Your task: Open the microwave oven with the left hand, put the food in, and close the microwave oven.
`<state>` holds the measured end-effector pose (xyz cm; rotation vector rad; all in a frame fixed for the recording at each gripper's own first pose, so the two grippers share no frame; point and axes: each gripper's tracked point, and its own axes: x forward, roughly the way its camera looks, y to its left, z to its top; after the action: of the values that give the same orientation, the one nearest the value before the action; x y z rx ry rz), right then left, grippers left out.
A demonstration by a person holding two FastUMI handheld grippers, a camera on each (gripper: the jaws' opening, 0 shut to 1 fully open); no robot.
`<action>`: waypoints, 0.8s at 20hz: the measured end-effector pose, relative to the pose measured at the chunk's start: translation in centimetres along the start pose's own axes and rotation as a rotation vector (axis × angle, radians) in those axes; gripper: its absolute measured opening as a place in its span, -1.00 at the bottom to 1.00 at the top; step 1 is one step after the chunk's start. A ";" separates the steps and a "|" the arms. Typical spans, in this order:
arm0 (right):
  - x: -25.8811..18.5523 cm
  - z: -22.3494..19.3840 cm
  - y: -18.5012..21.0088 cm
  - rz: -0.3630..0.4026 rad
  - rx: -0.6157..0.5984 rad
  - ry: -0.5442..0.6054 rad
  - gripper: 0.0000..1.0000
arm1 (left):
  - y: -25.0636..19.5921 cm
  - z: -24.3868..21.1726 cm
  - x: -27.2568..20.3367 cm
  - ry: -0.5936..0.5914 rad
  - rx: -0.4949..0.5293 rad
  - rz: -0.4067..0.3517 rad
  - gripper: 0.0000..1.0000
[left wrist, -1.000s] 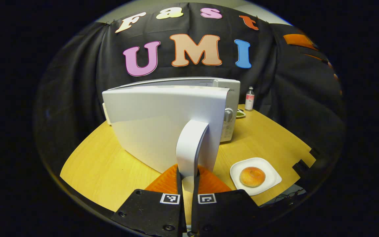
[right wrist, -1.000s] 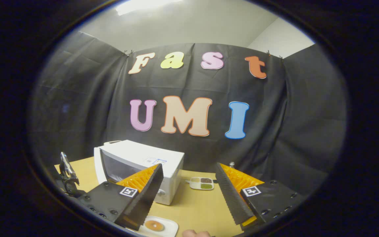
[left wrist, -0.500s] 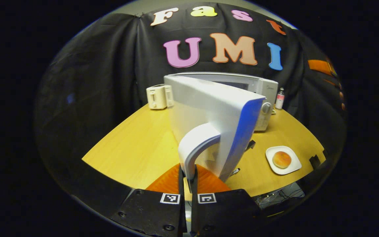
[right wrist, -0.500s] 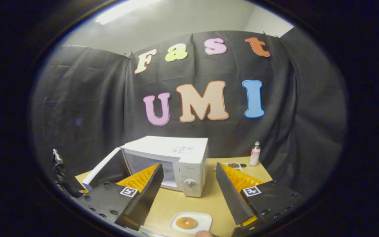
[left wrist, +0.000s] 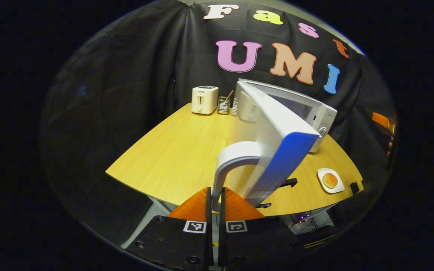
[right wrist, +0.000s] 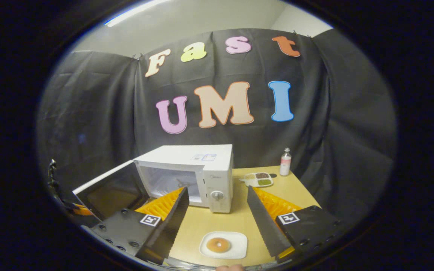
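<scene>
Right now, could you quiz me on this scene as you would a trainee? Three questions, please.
1. True or false: the microwave door is open.
2. What are the left tongs shut on?
A. the door handle
B. the plate
C. the bottle
3. Fill in: the bun lies on the ____.

Key: 1 true. 2 A. 3 plate; the right tongs hang open above it.
</scene>
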<state>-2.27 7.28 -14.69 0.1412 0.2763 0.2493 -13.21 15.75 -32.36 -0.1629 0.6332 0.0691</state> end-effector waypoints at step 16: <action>3.4 -14.2 1.1 0.077 -0.240 0.182 0.97 | 3.0 3.9 -6.1 -0.069 0.062 0.146 0.91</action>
<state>-3.36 10.71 -28.85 -0.1090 0.4199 0.3707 -16.20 19.26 -26.08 -0.0539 0.5774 0.1952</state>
